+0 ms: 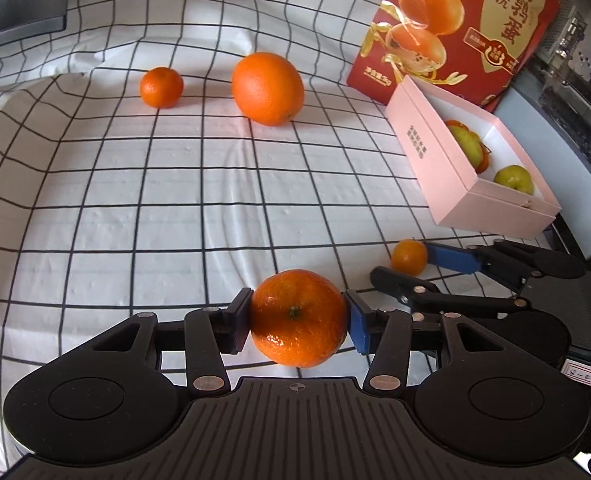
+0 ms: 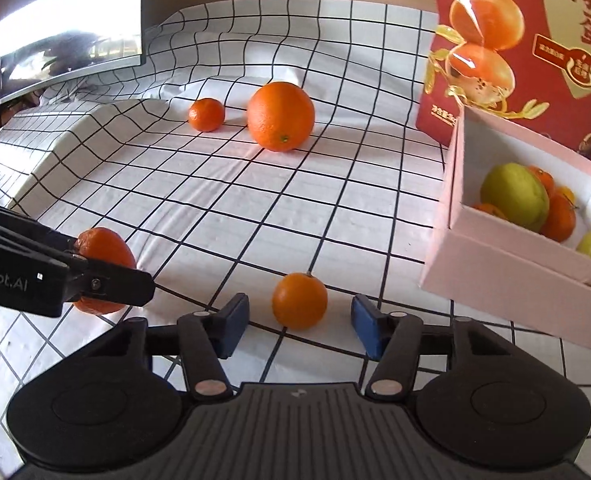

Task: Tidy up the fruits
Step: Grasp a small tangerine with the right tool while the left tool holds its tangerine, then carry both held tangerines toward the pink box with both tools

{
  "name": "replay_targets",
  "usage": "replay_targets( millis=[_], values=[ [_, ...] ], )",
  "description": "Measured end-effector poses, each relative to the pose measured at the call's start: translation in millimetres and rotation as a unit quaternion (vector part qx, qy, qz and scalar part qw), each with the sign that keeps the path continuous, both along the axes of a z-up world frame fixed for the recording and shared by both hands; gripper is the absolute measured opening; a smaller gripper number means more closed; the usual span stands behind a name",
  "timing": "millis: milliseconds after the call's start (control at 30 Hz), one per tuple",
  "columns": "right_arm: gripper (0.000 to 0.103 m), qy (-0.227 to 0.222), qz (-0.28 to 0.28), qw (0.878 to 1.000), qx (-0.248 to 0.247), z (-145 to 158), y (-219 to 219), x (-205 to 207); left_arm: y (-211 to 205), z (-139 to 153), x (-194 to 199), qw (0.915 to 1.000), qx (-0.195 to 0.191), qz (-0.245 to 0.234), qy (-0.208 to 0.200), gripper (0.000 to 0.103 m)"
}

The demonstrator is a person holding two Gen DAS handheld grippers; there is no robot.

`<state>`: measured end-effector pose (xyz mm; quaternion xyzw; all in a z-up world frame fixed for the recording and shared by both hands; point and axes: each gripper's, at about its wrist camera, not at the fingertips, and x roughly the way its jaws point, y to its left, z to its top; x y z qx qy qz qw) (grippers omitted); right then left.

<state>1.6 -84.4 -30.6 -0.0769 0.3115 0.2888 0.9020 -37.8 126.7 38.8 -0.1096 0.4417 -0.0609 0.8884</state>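
My left gripper [image 1: 298, 320] is shut on a mandarin [image 1: 298, 317], which also shows in the right wrist view [image 2: 105, 250]. My right gripper [image 2: 300, 322] is open around a small mandarin [image 2: 299, 300] on the cloth, its fingers apart from it; this fruit also shows in the left wrist view [image 1: 409, 257]. A big orange [image 1: 268, 88] and another small mandarin [image 1: 161, 87] lie farther back. A pink box [image 2: 495, 276] at the right holds green fruits [image 2: 513, 196] and mandarins [image 2: 559, 216].
A white cloth with a black grid [image 1: 135, 200] covers the table. A red printed carton [image 1: 467, 20] stands behind the pink box [image 1: 435, 160]. A monitor [image 2: 67, 24] stands at the back left, where the cloth rises over a step.
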Motion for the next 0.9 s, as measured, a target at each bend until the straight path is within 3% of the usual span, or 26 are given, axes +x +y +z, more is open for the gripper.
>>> replay_targets(
  millis=[100, 200, 533, 633, 700, 900],
  values=[
    [0.036, 0.003, 0.000, 1.000, -0.002, 2, 1, 0, -1, 0, 1, 1.0000, -0.003, -0.007, 0.001, 0.054],
    [0.029, 0.006, -0.004, 1.000, -0.006, 2, 0, -1, -1, -1, 3, 0.9998, -0.006, -0.018, 0.006, 0.054],
    [0.028, 0.010, -0.062, 0.998, -0.005, 1, 1, -12, 16, -1, 2, 0.9968, 0.000, -0.079, 0.009, 0.054],
    [0.040, 0.012, -0.093, 0.996, -0.001, -1, -3, -17, 20, -1, 2, 0.9976, 0.005, -0.069, 0.011, 0.053],
    [0.055, 0.024, -0.114, 0.993, 0.005, -1, -10, -19, 24, 3, -1, 0.9980, -0.009, -0.062, 0.003, 0.053],
    [0.056, 0.020, -0.137, 0.990, -0.011, 1, -27, -28, 31, 11, -11, 0.9988, 0.011, -0.046, -0.011, 0.054]
  ],
)
